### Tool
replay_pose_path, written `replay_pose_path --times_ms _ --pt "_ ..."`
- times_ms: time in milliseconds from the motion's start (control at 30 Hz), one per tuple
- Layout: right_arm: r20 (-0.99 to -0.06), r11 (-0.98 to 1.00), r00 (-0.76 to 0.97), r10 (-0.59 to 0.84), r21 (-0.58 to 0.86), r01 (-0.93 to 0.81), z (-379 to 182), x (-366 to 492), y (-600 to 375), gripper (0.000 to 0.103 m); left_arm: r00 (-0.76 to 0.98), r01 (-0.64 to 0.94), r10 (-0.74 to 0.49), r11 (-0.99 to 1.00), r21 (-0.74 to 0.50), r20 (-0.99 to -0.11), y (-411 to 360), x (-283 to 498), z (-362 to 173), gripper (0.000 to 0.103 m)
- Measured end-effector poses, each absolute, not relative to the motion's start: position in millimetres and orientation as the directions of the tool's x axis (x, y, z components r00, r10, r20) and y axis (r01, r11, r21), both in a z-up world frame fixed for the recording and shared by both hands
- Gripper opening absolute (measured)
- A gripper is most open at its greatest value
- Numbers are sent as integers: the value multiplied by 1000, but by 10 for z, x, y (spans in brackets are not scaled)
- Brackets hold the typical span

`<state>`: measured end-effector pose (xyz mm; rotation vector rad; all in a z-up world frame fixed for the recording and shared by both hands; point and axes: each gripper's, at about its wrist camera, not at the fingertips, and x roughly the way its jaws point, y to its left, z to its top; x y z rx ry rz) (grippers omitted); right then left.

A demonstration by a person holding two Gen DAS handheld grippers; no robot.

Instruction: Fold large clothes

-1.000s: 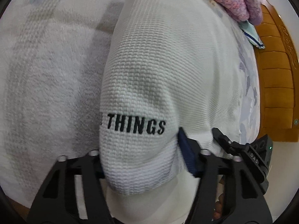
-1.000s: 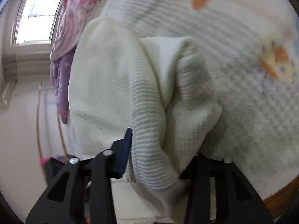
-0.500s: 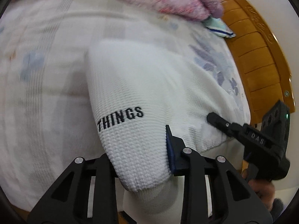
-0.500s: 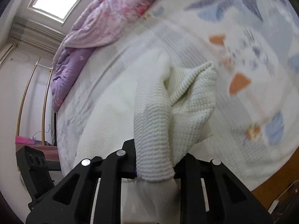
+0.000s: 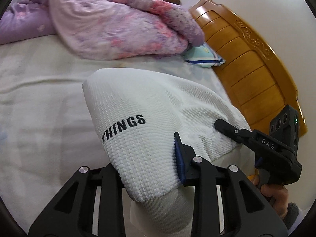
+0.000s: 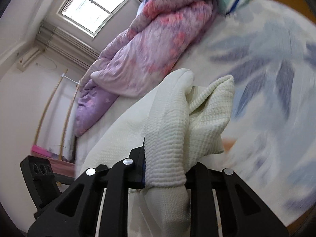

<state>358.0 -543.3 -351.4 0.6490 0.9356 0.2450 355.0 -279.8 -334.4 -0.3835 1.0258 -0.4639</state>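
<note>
A white waffle-knit sweater [image 5: 148, 102] with the black word THINGS hangs lifted above the bed. My left gripper [image 5: 146, 158] is shut on its ribbed edge; the blue pad [image 5: 178, 156] presses the cloth and the other finger is hidden behind it. To the right in the same view, my right gripper [image 5: 219, 122] pinches the sweater's hem. The right wrist view shows my right gripper [image 6: 165, 164] shut on a bunched fold of the sweater [image 6: 167, 118], with the left gripper's body [image 6: 37, 171] at the lower left.
The bed sheet [image 5: 39, 108] spreads below, with blue leaf print [image 6: 266, 79]. A purple-pink quilt [image 5: 118, 25] is heaped at the far side, a small striped pillow [image 5: 201, 57] beside it. A wooden headboard [image 5: 246, 63] stands right. A hand [image 5: 274, 193] holds the right gripper.
Both grippers closed tighter on the sweater and rose with it, lifting it off the bed. Far more of the bed, quilt and headboard now shows.
</note>
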Motion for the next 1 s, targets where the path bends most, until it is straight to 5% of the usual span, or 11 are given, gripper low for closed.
replay_pose_path --times_ms 300,600,767,900,1000 --pt "-676 862 637 371 506 34 -3808 4275 -6816 18 498 255 -592 799 -545 -634 -4461 4232 -3825 29" --pt "-812 850 485 325 476 228 -5076 4041 -7394 18 370 264 -515 856 -444 -773 -5218 4019 -4897 30" --pt "-865 868 408 292 419 267 -5368 3902 -7420 27 340 180 -465 885 -428 -818 -5280 3853 -5230 46" --pt "-892 897 383 241 355 262 -5423 3885 -7467 46 368 131 -388 921 -366 -845 -5290 3781 -5271 82" --pt "-903 913 368 224 326 246 -5438 3846 -7501 54 356 112 -384 923 -369 -852 -5207 3711 -5323 86"
